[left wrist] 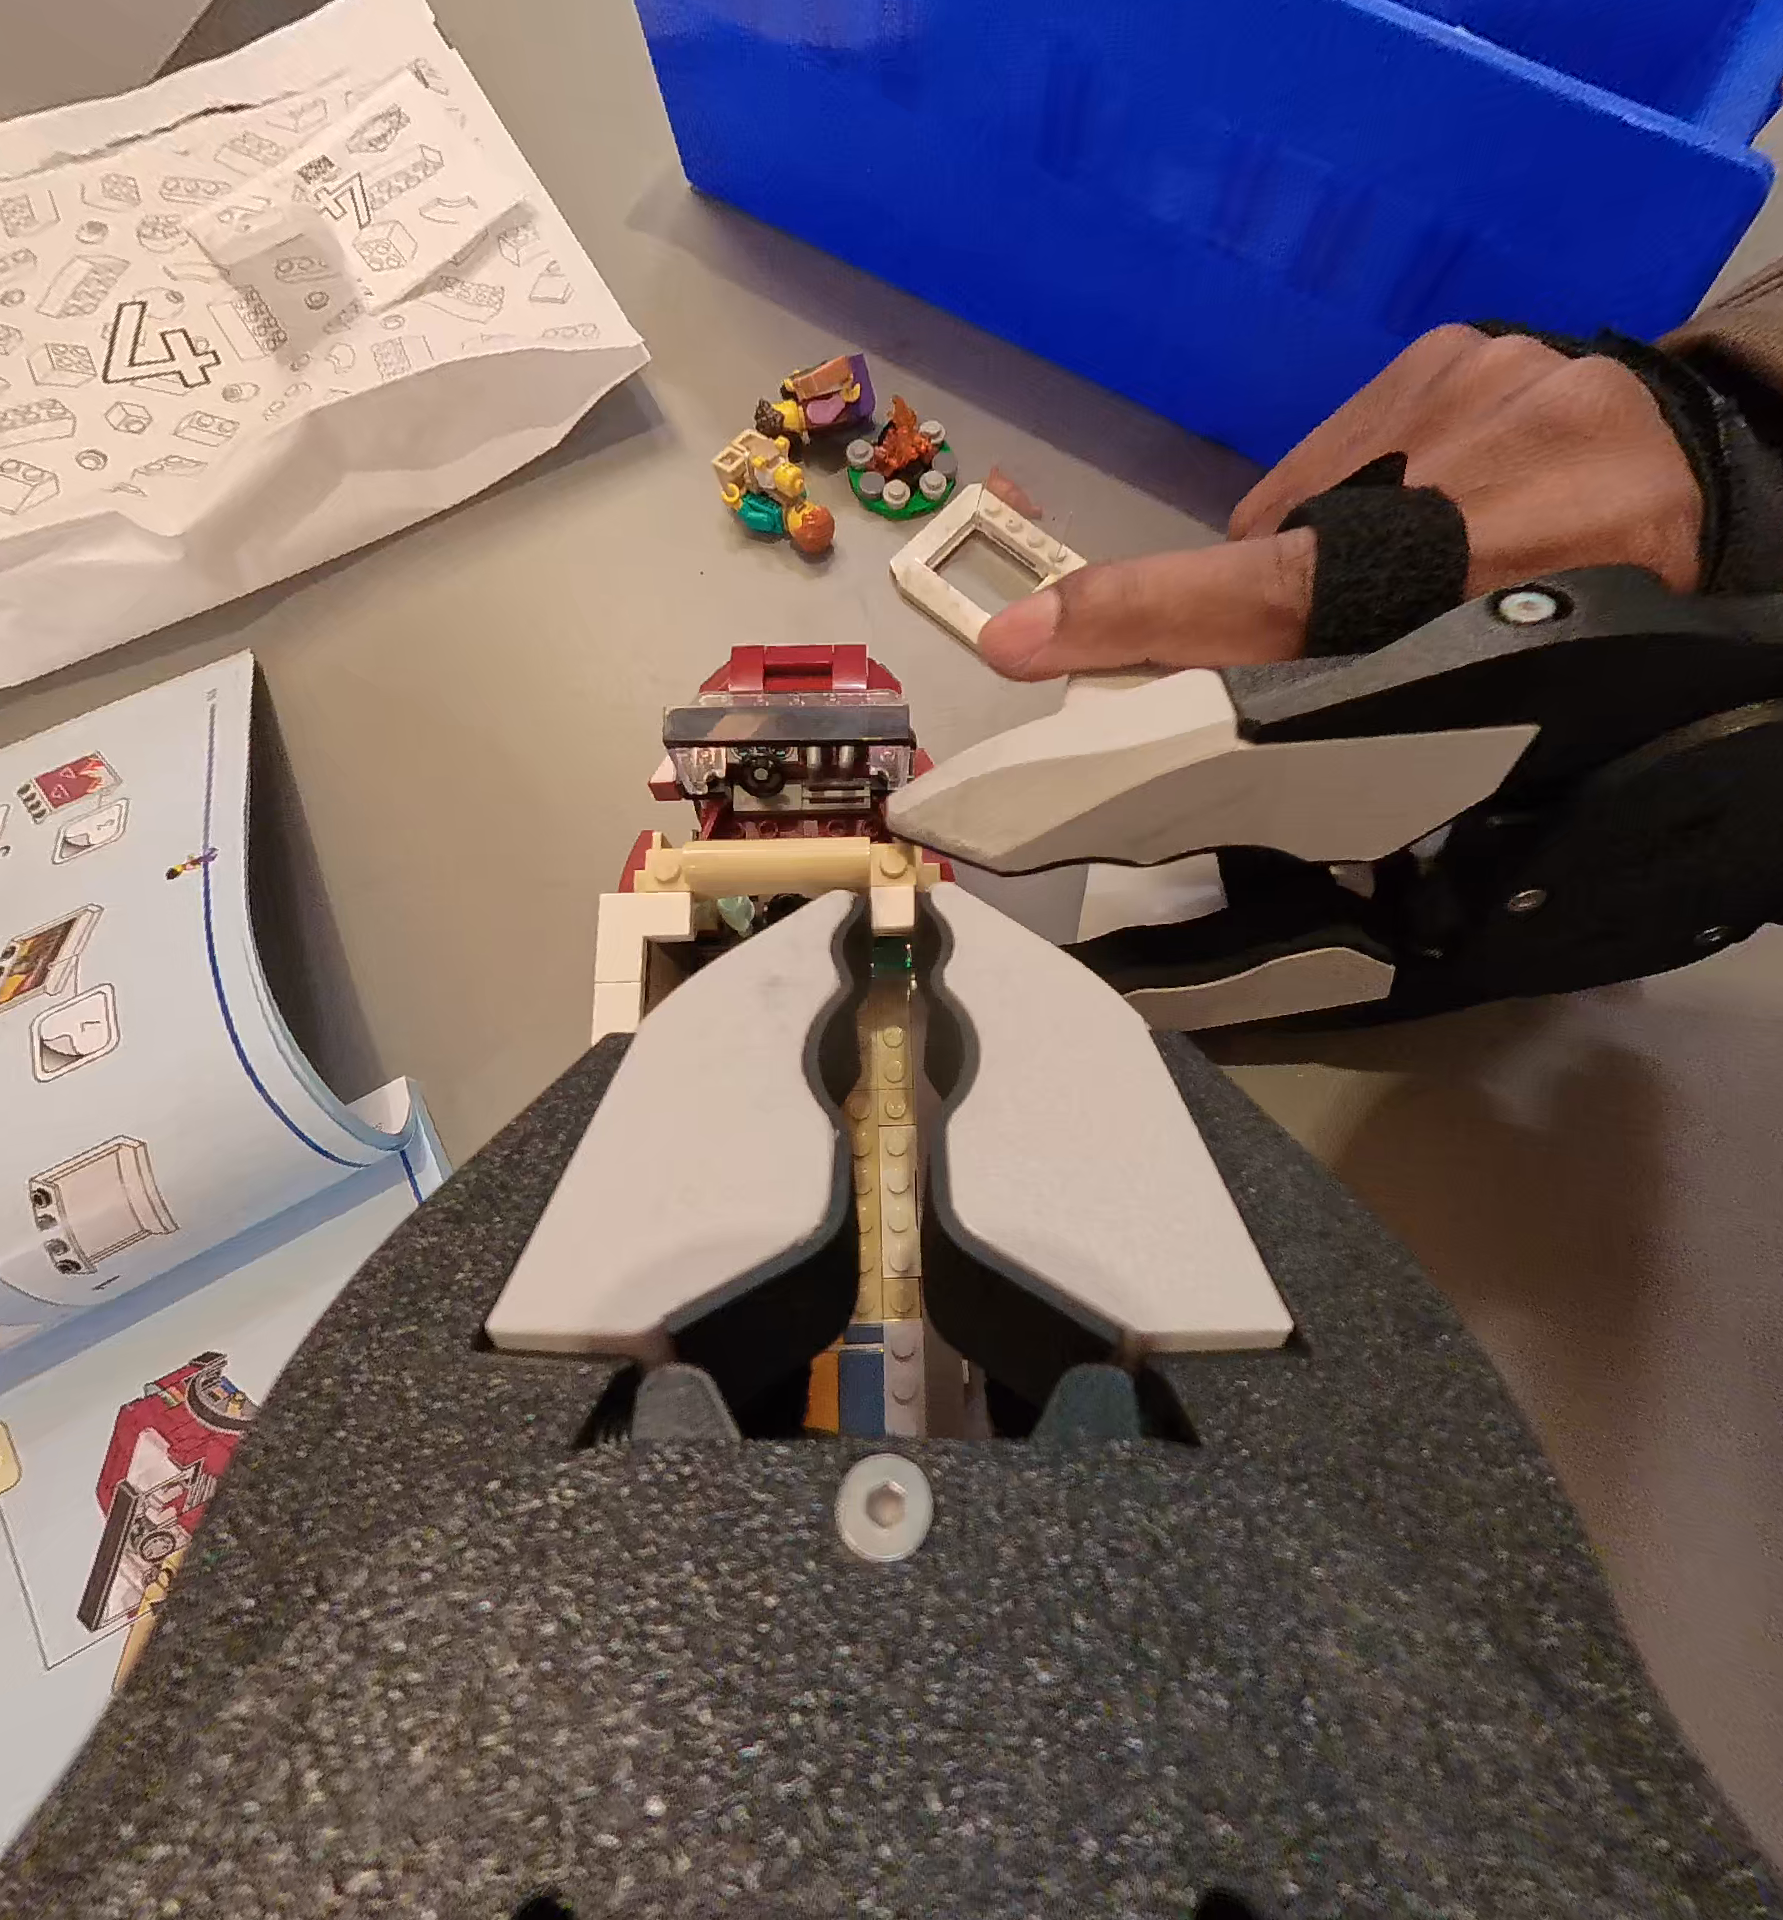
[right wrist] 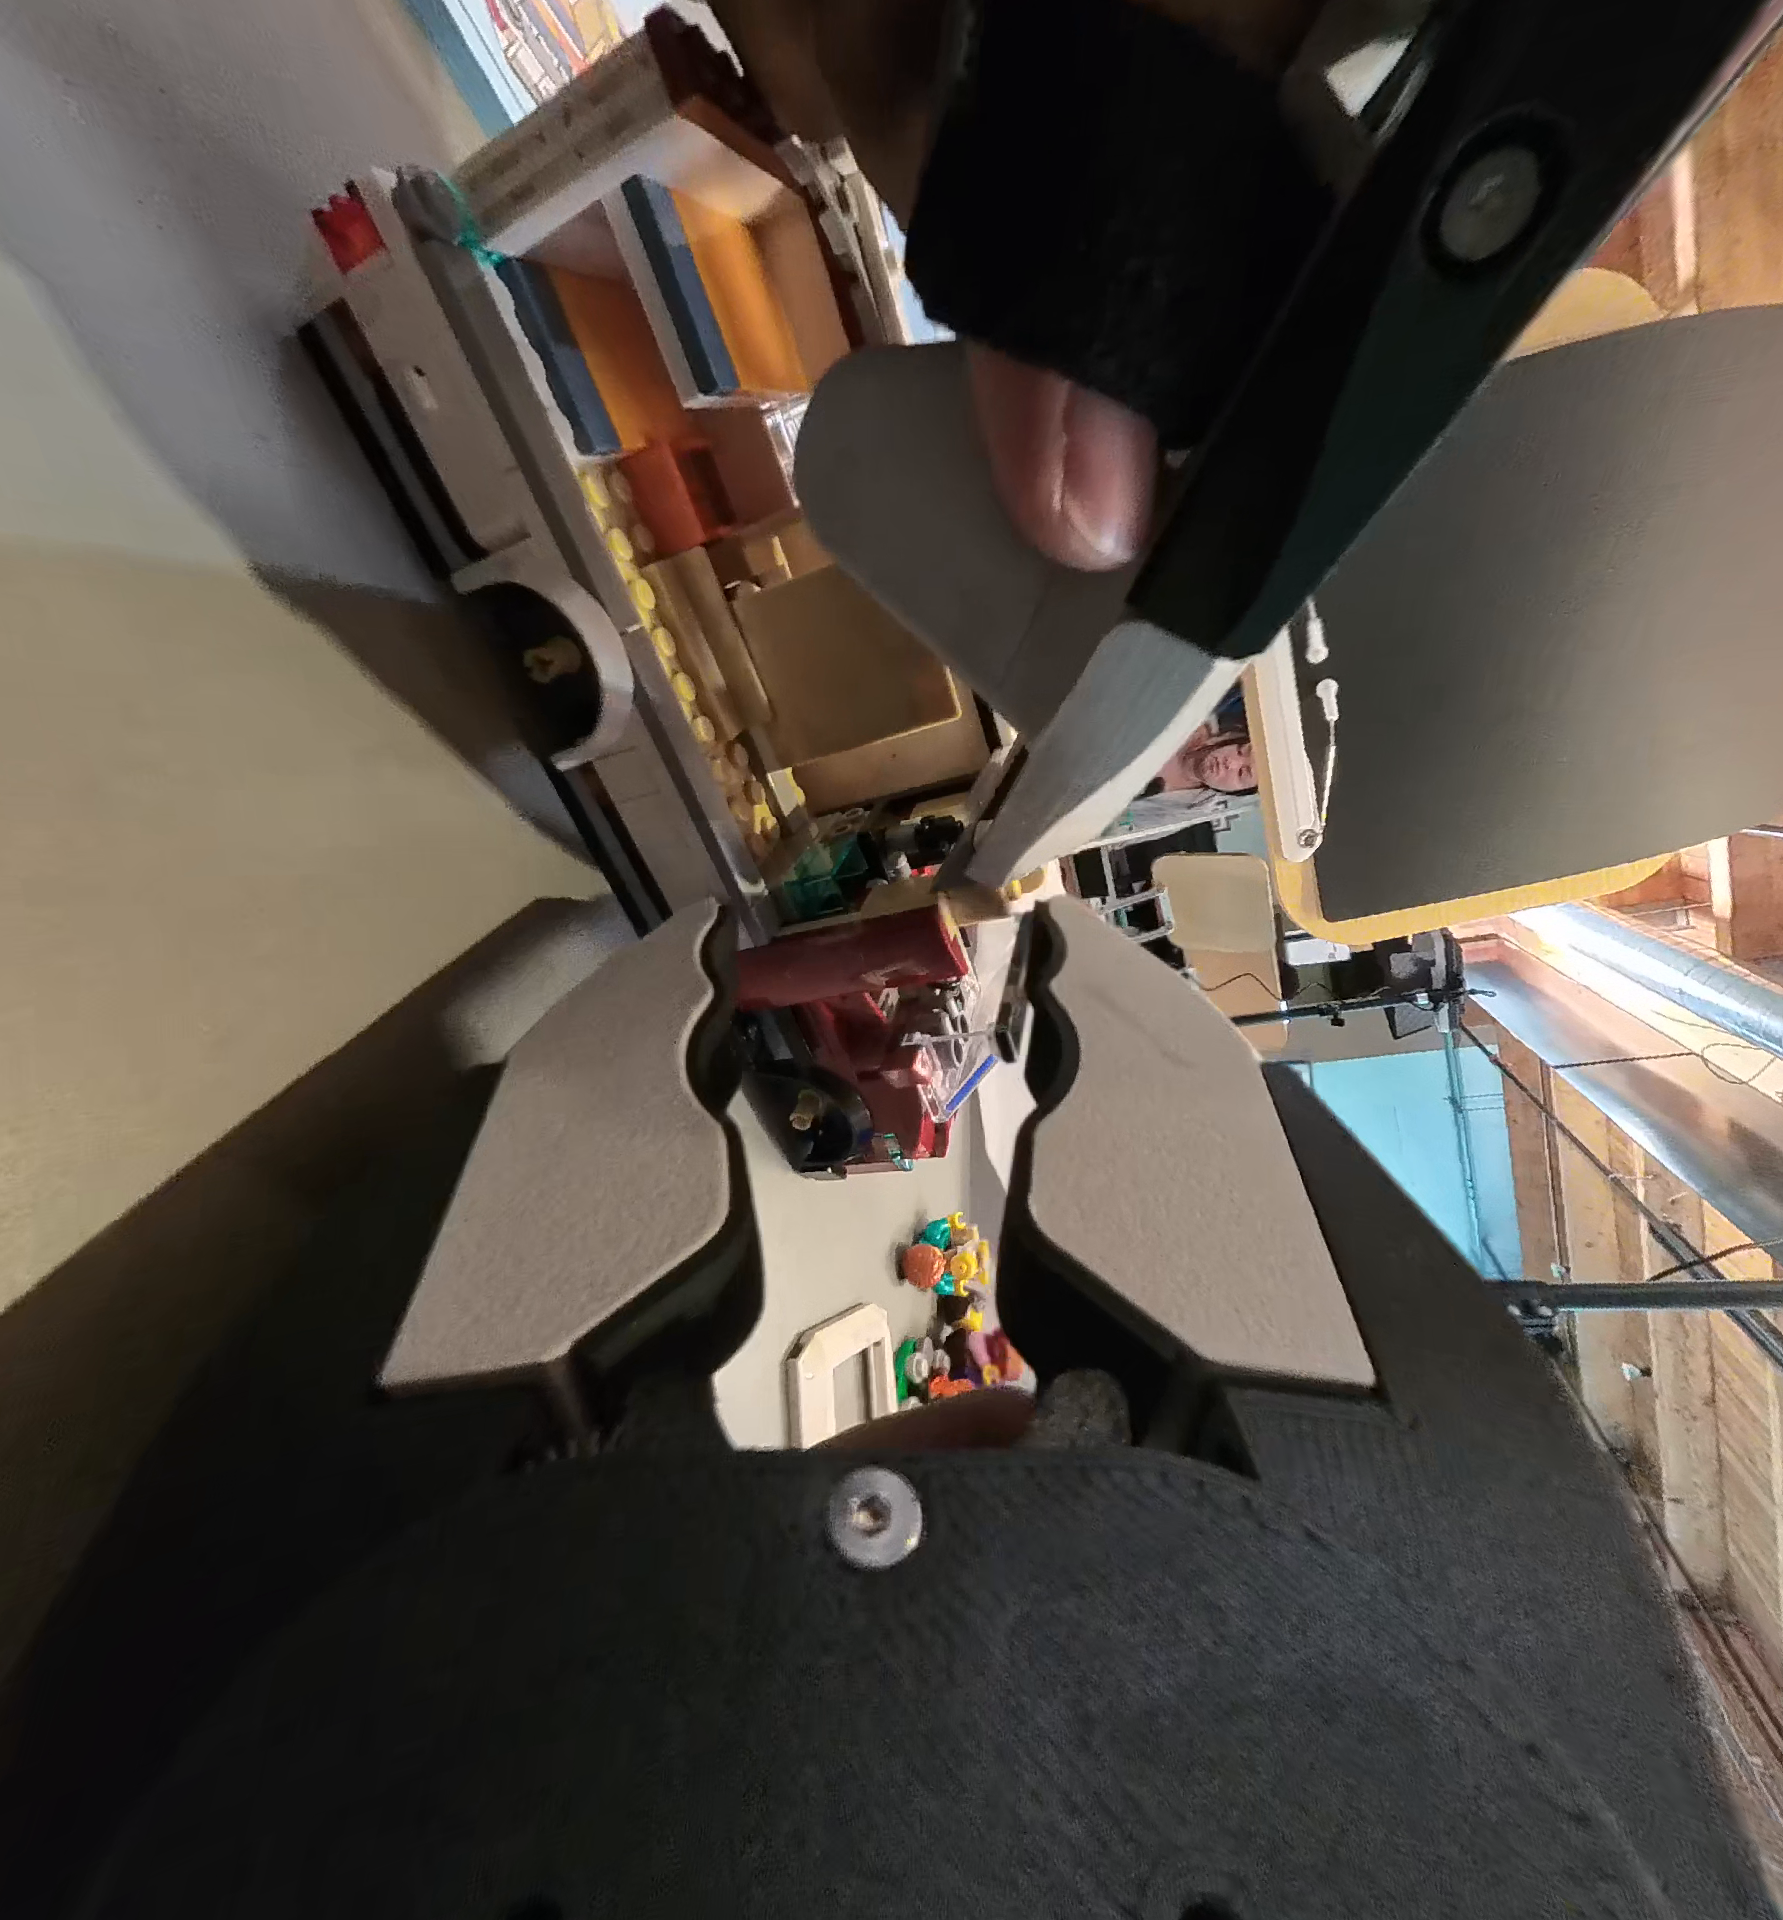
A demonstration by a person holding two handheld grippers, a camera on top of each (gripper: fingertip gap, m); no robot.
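A brick-built vehicle (left wrist: 783,717) in dark red, white and tan stands on the grey table (left wrist: 513,644), its clear windscreen facing away. My left gripper (left wrist: 892,914) is shut on the vehicle's tan side wall (left wrist: 892,1132), which runs back between its pads. It also shows in the right wrist view (right wrist: 980,873), its tip on a tan piece. My right gripper (right wrist: 871,925) is turned sideways and open, with the vehicle's dark red front (right wrist: 856,977) between its fingers. The windscreen's dark edge (right wrist: 1012,997) lies close to one pad. In the left wrist view the right gripper (left wrist: 1074,914) comes in from the right.
A blue bin (left wrist: 1230,208) stands at the back. A printed paper bag (left wrist: 243,343) and an open instruction booklet (left wrist: 87,1039) lie on the left. Small figures (left wrist: 793,457), a campfire piece (left wrist: 902,457) and a white window frame (left wrist: 970,551) lie beyond the vehicle. A person's hand (left wrist: 1438,499) holds the right gripper. My two grippers' fingertips are within a few centimetres of each other.
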